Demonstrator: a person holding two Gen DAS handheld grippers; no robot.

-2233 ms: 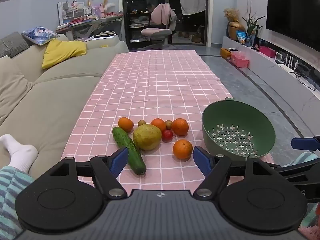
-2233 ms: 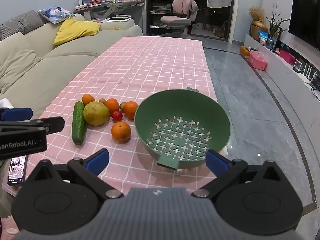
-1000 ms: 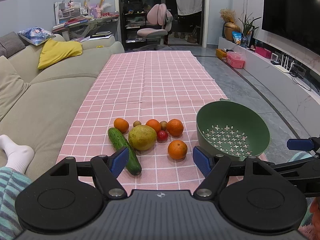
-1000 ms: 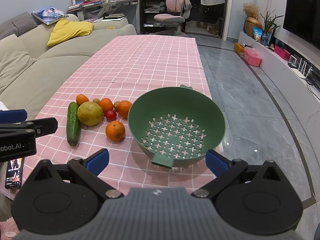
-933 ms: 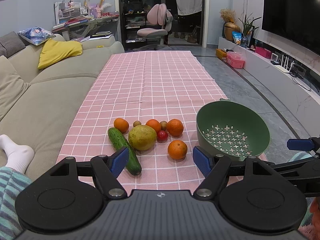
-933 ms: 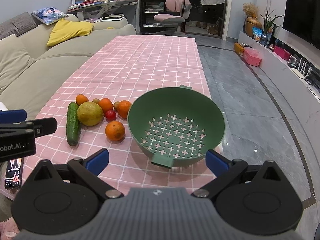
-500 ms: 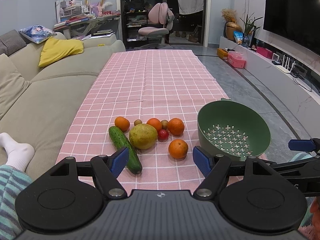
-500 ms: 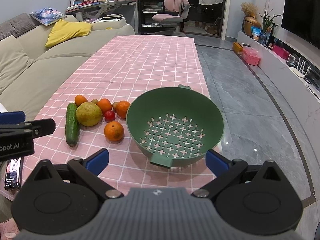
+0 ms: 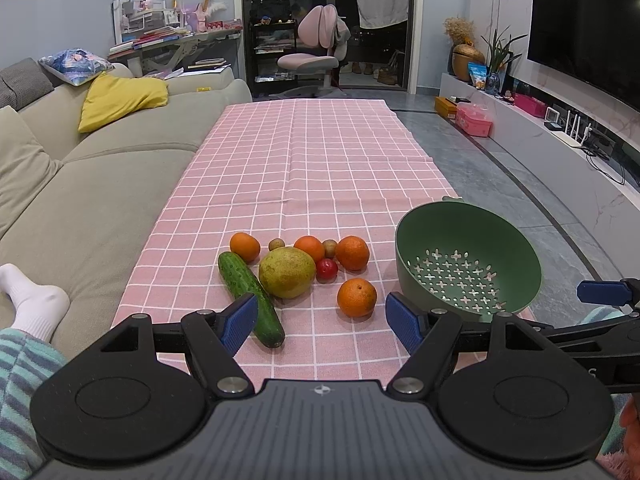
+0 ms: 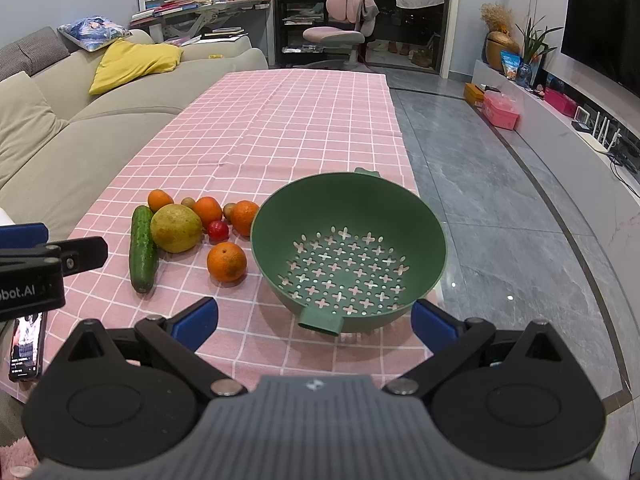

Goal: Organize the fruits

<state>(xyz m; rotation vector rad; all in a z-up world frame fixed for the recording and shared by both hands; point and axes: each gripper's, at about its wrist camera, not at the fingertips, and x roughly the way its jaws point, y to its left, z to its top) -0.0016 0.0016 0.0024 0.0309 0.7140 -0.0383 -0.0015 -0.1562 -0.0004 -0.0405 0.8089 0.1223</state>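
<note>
On the pink checked tablecloth (image 9: 296, 168) lie a cucumber (image 9: 250, 298), a large yellow-green fruit (image 9: 286, 273), several oranges, the nearest one (image 9: 356, 298) set apart, a small red fruit (image 9: 327, 269) and two small brown fruits. An empty green colander (image 9: 468, 268) stands to their right. The cucumber (image 10: 142, 248), near orange (image 10: 226, 261) and colander (image 10: 348, 252) also show in the right wrist view. My left gripper (image 9: 322, 320) is open and empty, short of the fruits. My right gripper (image 10: 314, 322) is open and empty, in front of the colander.
A beige sofa (image 9: 80, 184) runs along the table's left side. The grey floor (image 10: 500, 200) and a TV bench (image 10: 580, 128) lie to the right. A phone (image 10: 25, 340) lies at the near left. A socked foot (image 9: 30, 300) rests on the sofa.
Both grippers have shifted slightly, so the fruits and colander sit a little differently in view. Nothing on the table moved, and both grippers stay open.
</note>
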